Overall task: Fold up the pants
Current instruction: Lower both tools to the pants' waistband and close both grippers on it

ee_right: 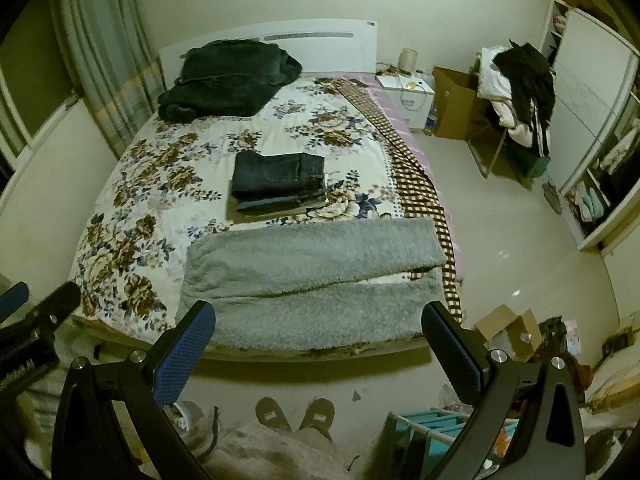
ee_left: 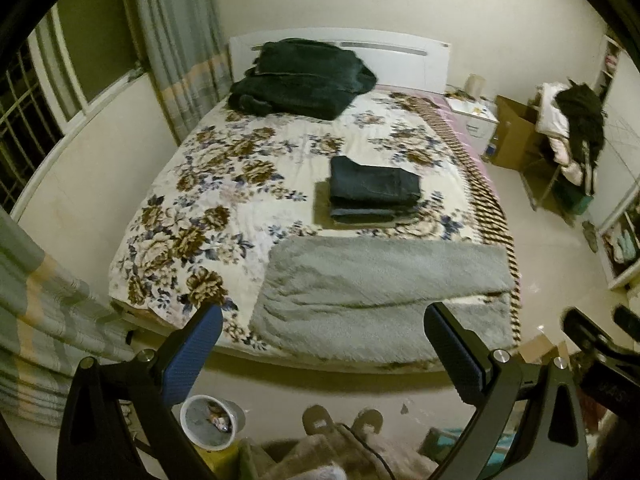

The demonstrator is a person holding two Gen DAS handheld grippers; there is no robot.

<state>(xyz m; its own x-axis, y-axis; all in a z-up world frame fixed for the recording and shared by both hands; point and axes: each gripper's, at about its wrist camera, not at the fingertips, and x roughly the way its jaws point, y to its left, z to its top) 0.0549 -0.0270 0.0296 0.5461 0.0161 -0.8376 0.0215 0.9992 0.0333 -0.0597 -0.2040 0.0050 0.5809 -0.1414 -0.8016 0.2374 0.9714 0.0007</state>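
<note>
Nearest are the left gripper and right gripper, each with jaws spread wide and holding nothing, raised above the person's slippers. Beyond them the bed carries grey fleece pants laid flat along its foot edge, then a stack of folded jeans mid-bed.

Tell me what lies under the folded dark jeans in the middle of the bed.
Under the top dark jeans sits a stack of folded garments, their edges showing, resting on the floral bedspread. How many pieces there are, and the bedspread beneath them, is covered.
</note>
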